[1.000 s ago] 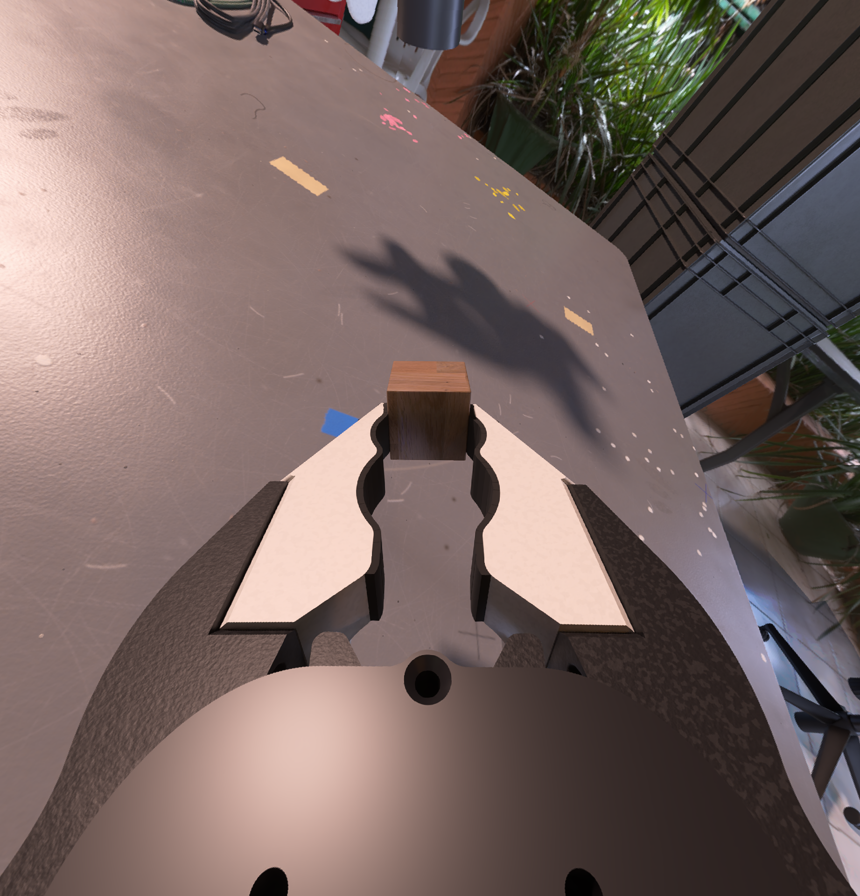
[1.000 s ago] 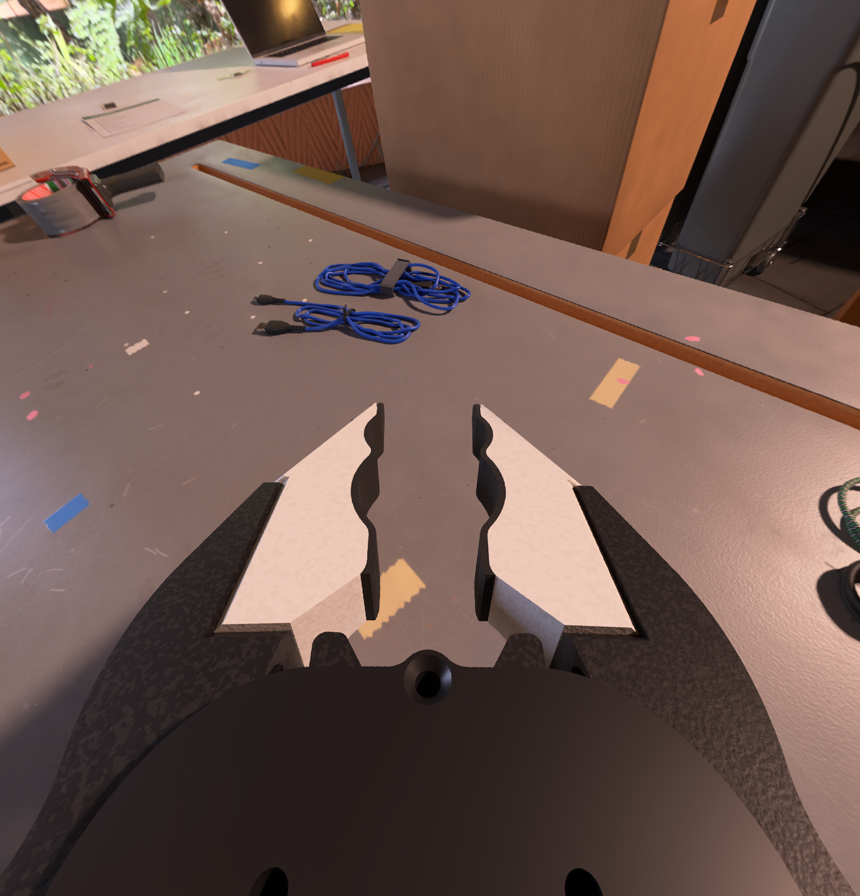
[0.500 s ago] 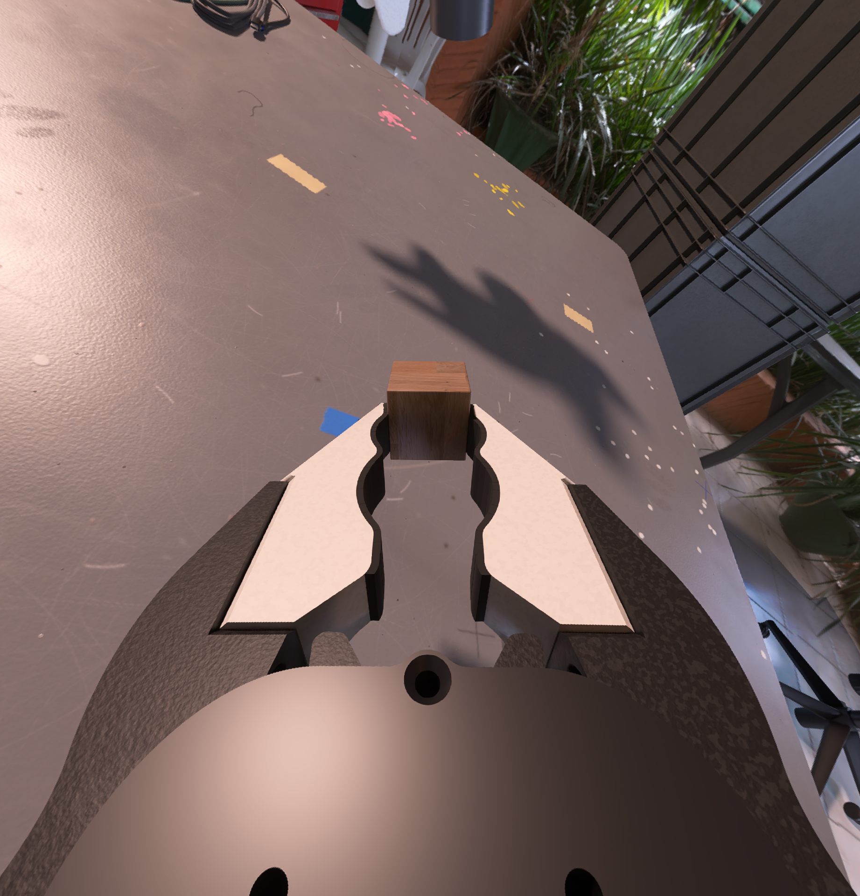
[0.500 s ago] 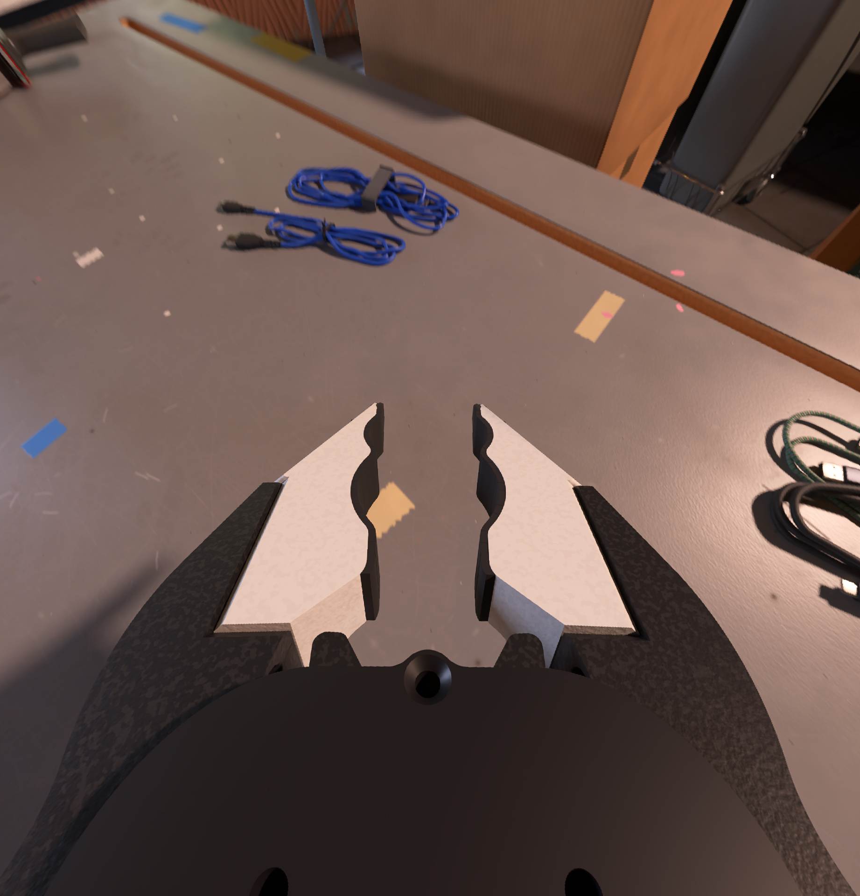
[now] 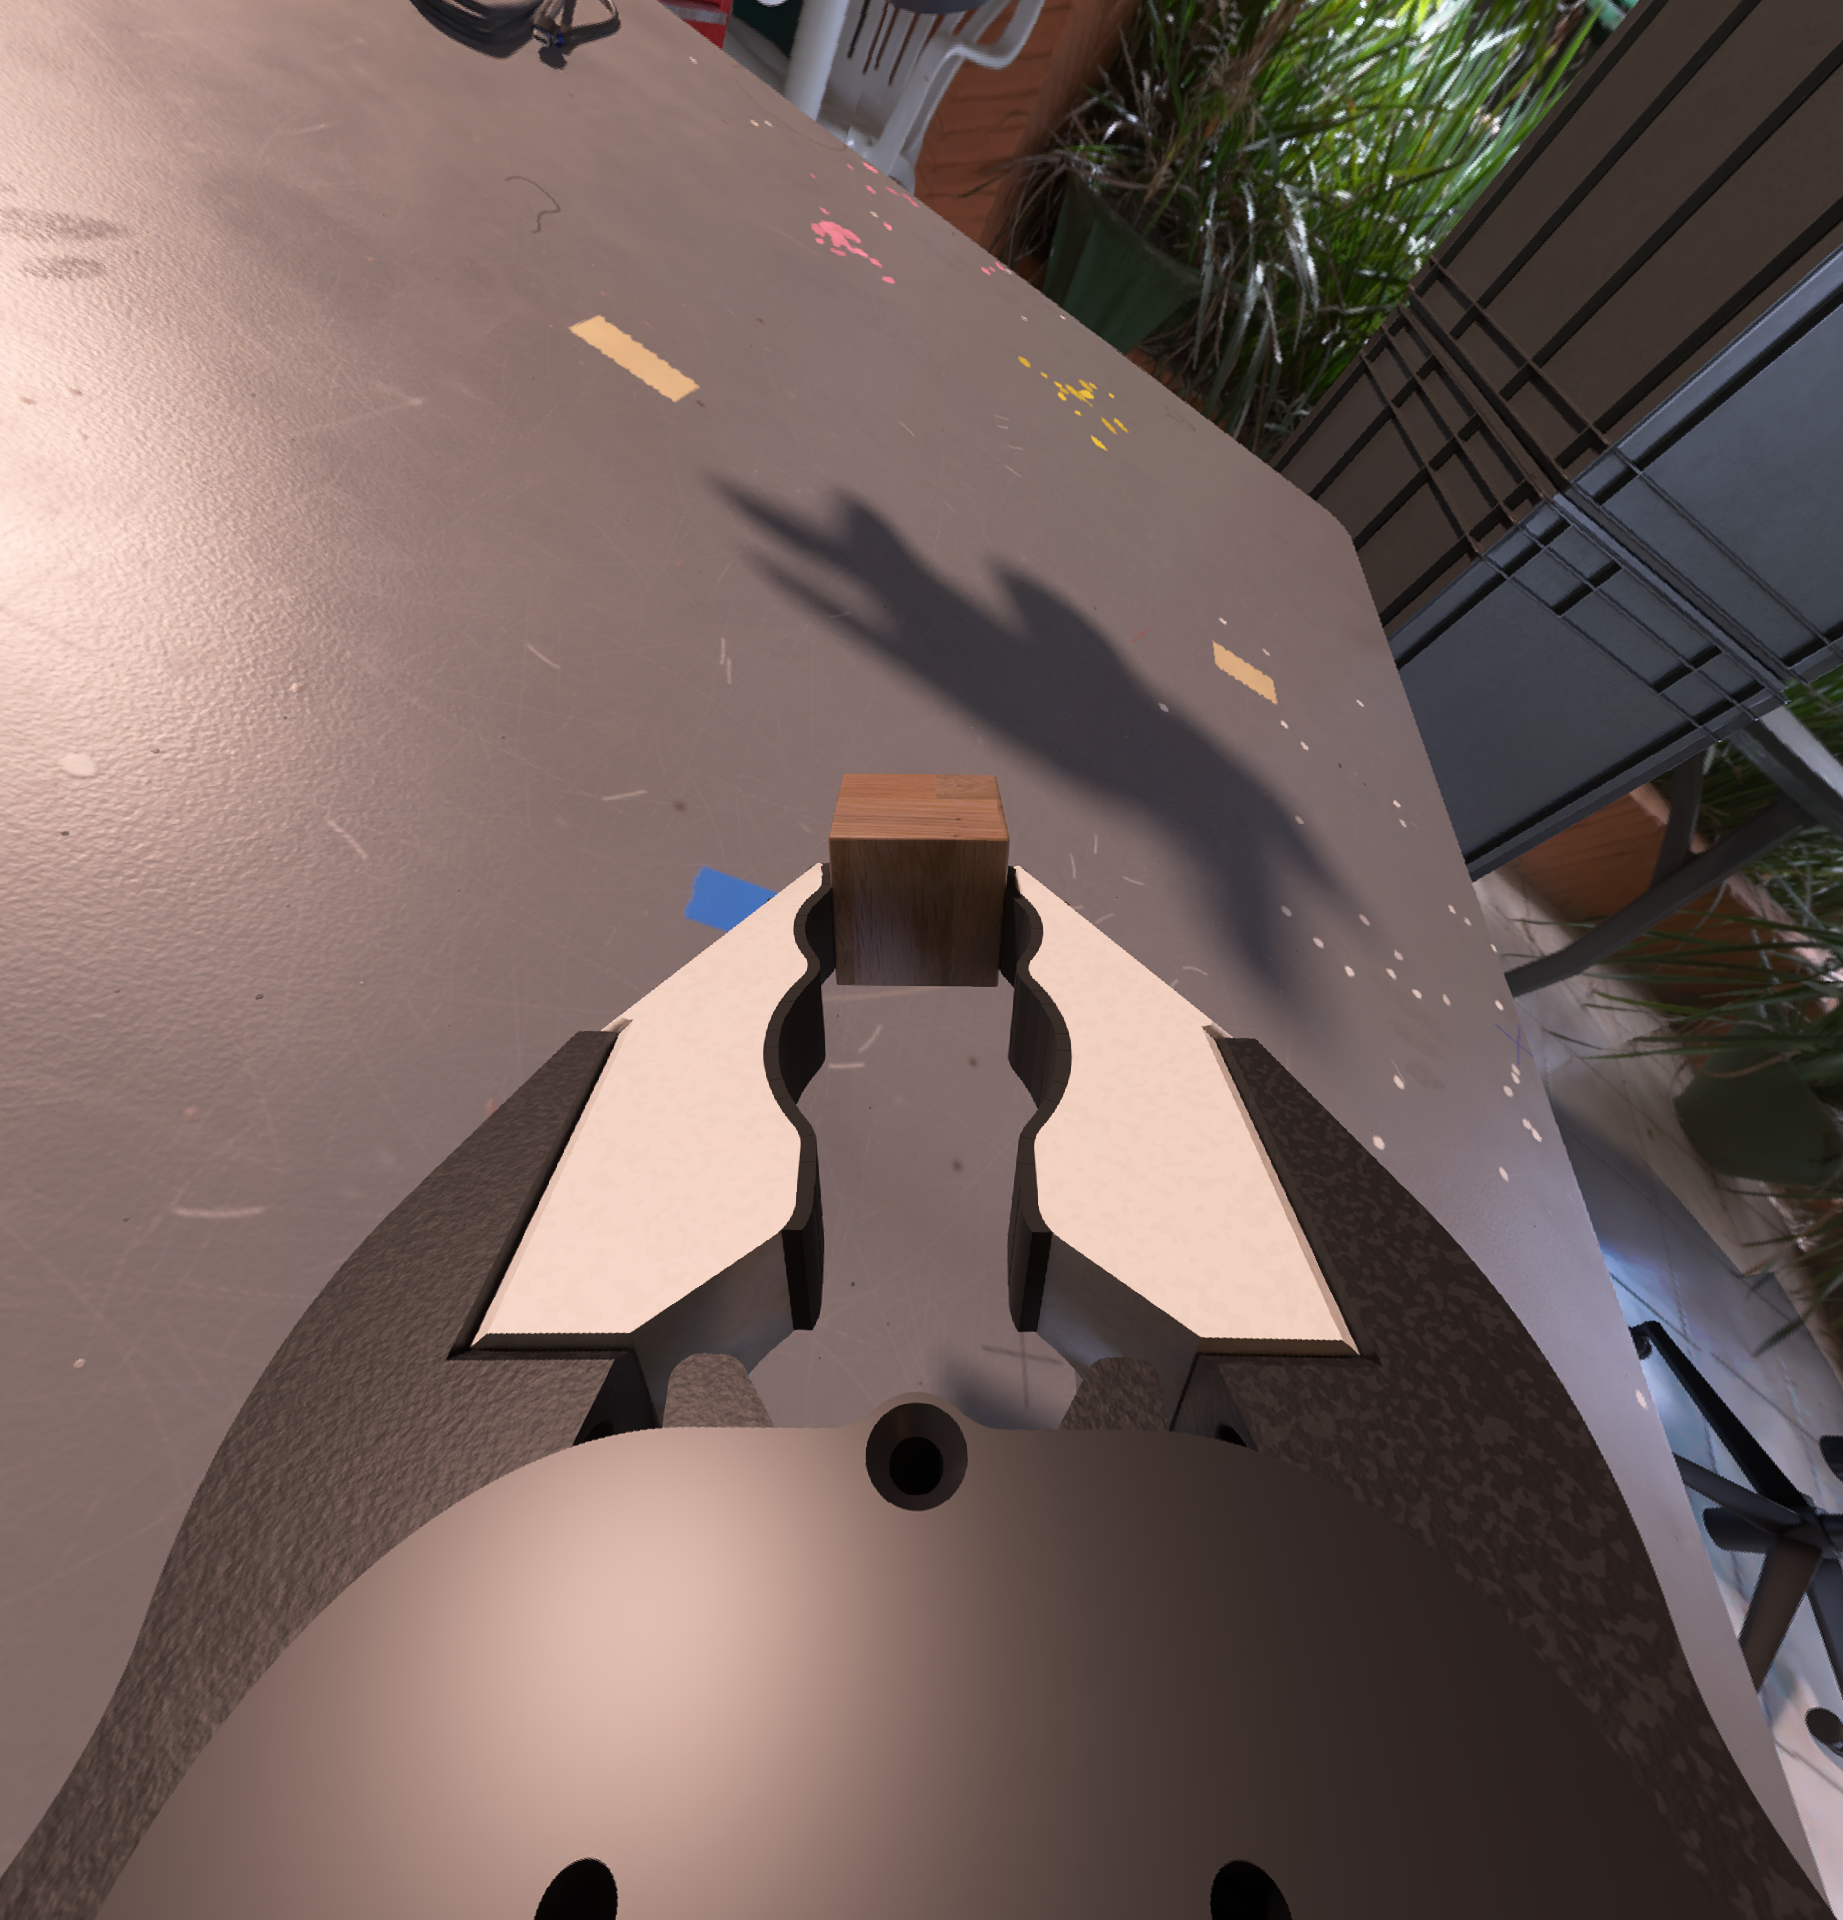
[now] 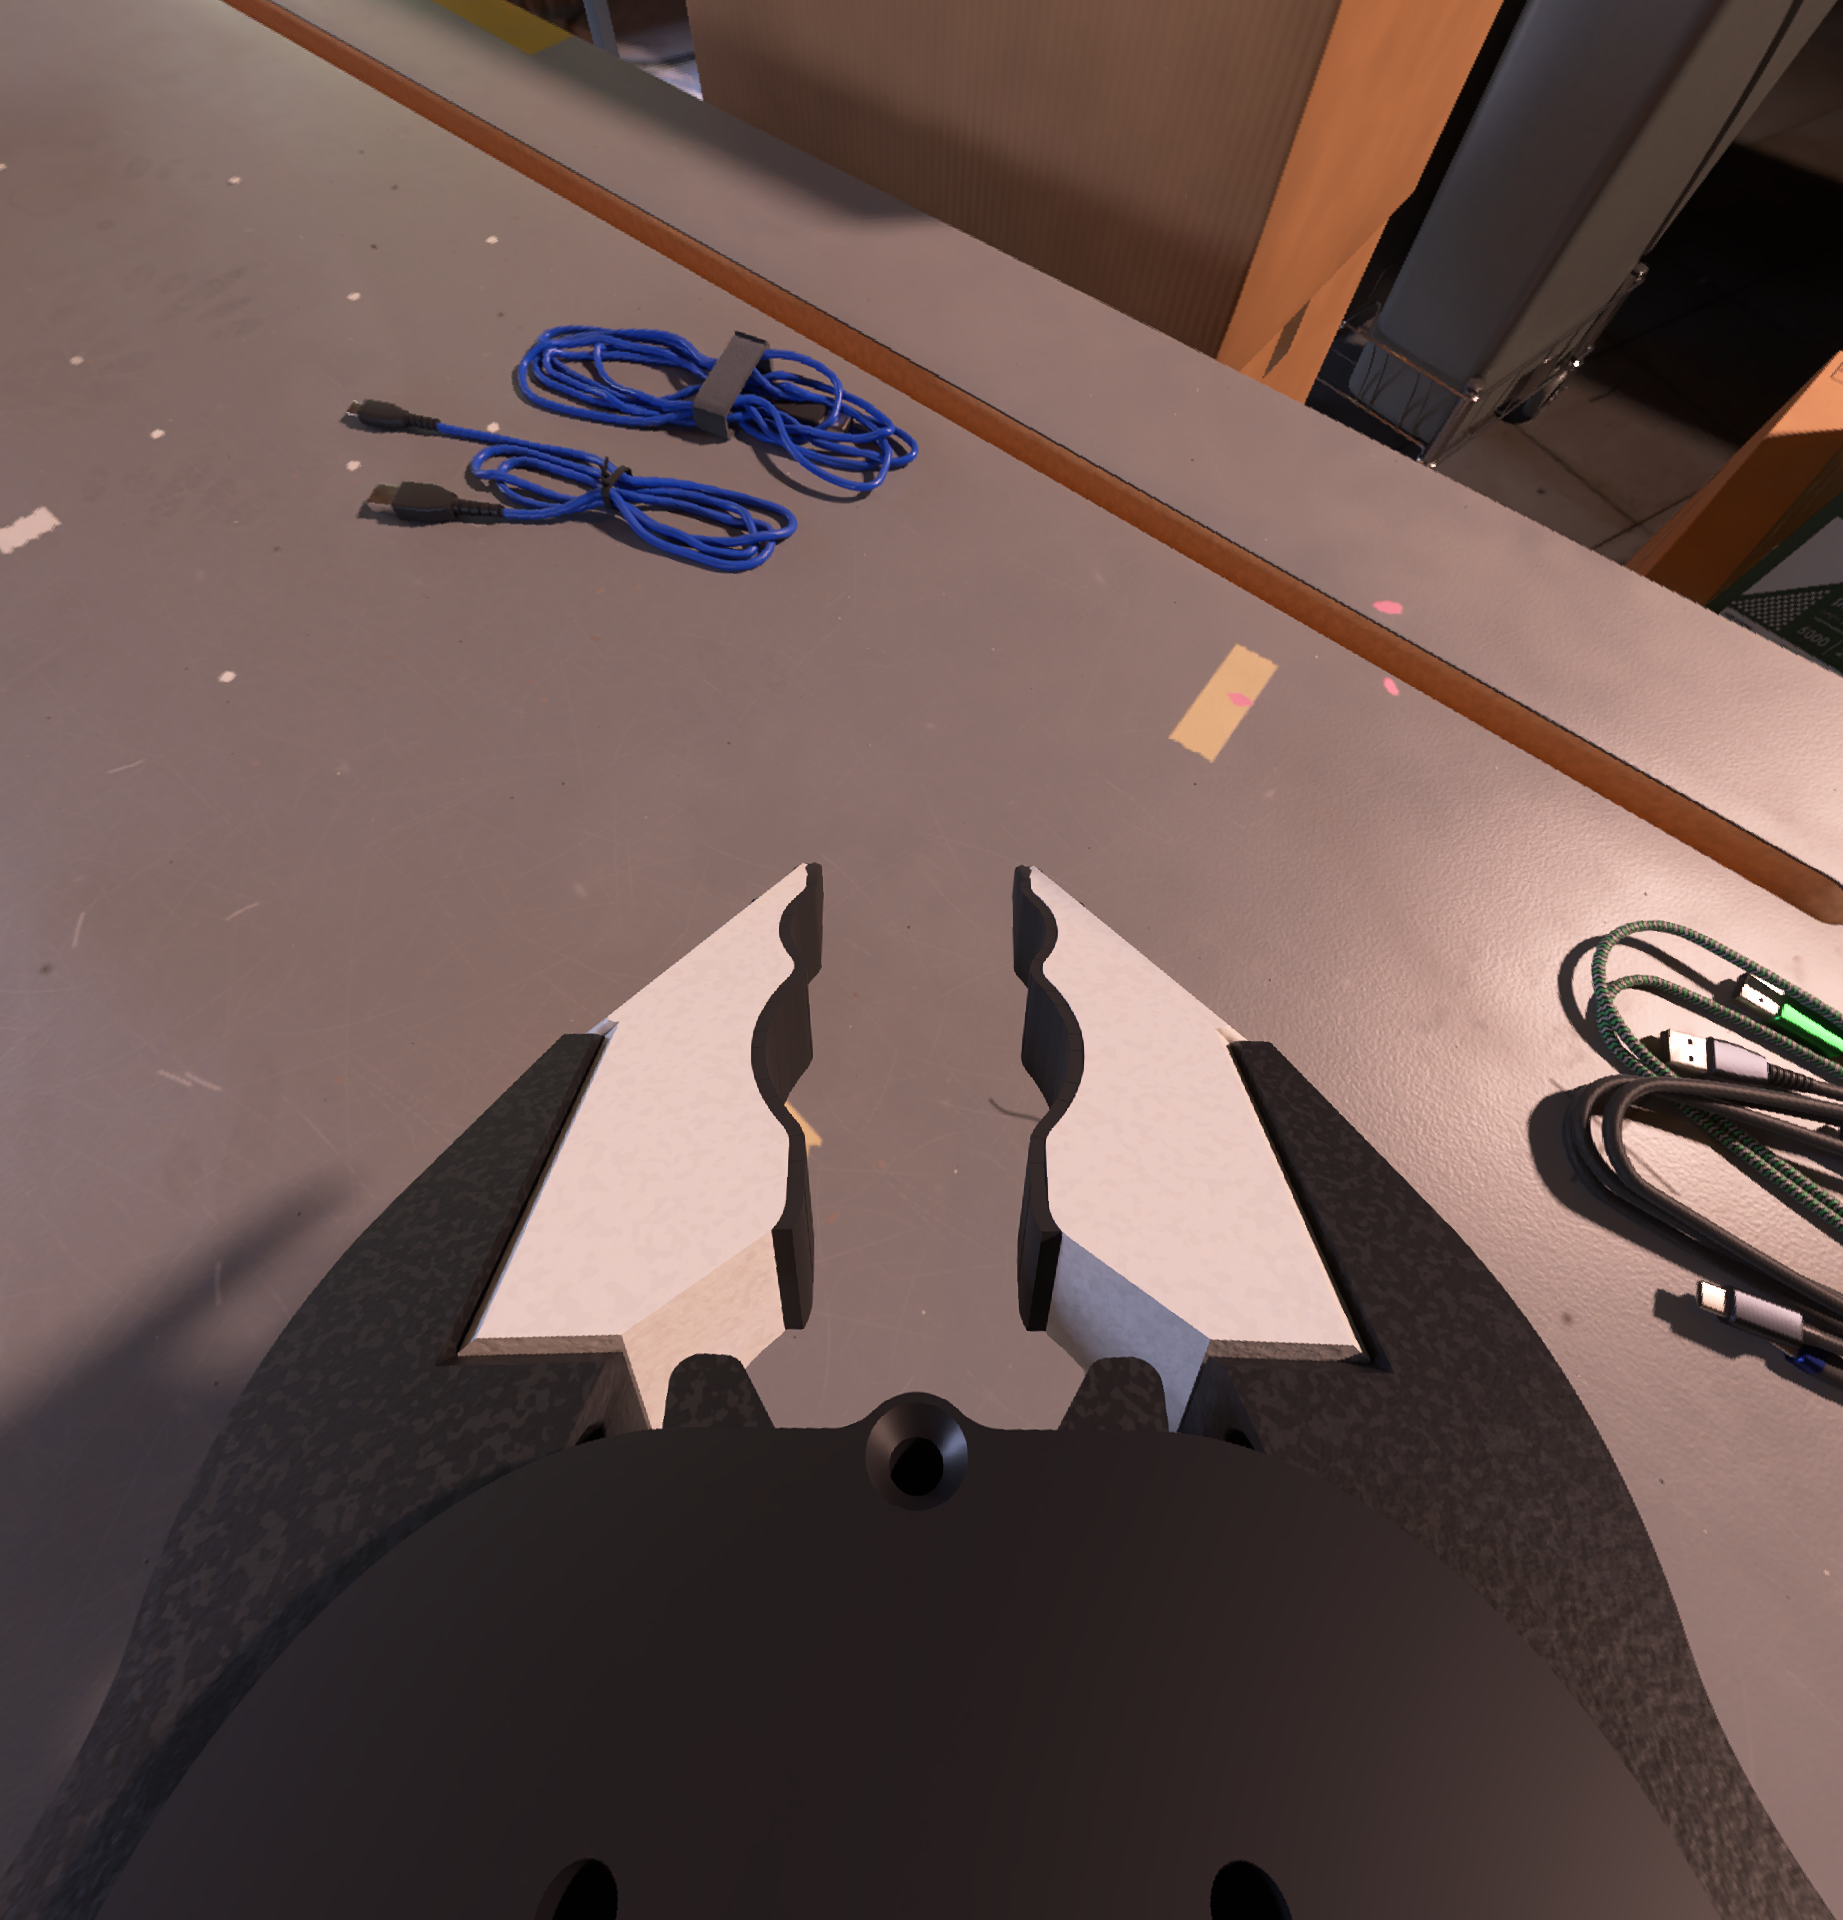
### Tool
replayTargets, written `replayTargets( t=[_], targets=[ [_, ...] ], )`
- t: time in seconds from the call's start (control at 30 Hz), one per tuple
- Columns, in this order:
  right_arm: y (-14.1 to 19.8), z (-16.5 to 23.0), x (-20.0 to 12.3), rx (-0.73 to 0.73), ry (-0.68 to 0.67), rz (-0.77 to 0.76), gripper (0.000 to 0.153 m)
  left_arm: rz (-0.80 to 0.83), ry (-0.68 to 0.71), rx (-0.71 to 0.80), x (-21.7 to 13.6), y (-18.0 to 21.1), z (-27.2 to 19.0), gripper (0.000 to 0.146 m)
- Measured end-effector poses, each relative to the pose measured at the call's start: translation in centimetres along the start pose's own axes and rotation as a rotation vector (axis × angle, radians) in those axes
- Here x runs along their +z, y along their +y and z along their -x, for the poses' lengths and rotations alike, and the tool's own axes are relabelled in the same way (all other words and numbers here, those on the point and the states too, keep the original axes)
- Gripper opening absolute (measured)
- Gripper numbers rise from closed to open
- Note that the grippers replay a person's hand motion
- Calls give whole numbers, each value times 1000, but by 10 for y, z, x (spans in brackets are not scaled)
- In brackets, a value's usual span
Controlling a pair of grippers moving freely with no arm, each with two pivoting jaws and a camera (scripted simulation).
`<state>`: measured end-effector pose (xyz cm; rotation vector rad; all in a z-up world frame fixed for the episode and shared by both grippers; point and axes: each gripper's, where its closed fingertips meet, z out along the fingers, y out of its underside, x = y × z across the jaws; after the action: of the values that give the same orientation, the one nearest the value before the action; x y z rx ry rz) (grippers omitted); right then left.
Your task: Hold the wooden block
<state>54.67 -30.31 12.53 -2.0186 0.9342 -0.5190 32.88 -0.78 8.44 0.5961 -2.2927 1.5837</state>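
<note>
A small brown wooden block [image 5: 917,883] sits between the tips of my left gripper [image 5: 917,904] in the left wrist view. The two fingertips press on its left and right sides and hold it above the grey table [image 5: 377,623]. My right gripper [image 6: 917,894] is open and empty over the same kind of grey table [image 6: 481,779] in the right wrist view. The block does not show in the right wrist view.
Two blue cable coils [image 6: 688,436] lie far ahead of the right gripper. Green and black cables [image 6: 1727,1122] lie at its right. A brown strip [image 6: 1000,436] crosses the table. The table edge [image 5: 1436,831] runs right of the left gripper, with plants beyond.
The left gripper still holds the block; its shadow on the table has drifted farther away. The right gripper has moved forward and tilted down, so the blue cables and the cables at right look closer.
</note>
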Motion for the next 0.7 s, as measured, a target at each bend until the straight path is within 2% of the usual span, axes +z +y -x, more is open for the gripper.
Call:
replayTargets(
  t=[0.2,0.43,0.57,0.7],
  targets=[
    [4,-4,2,26,6,11,37,1,1,-3,-1,1,1,31],
    [2,-4,-4,3,33,18,47,4,-3,2,0,1,0,31],
    [-5,-4,-23,2,67,0,55,5,-11,5,-1,1,1,31],
    [-21,6,-62,-40,130,-59,56,4,-26,24,-4,0,0,31]
  ],
)
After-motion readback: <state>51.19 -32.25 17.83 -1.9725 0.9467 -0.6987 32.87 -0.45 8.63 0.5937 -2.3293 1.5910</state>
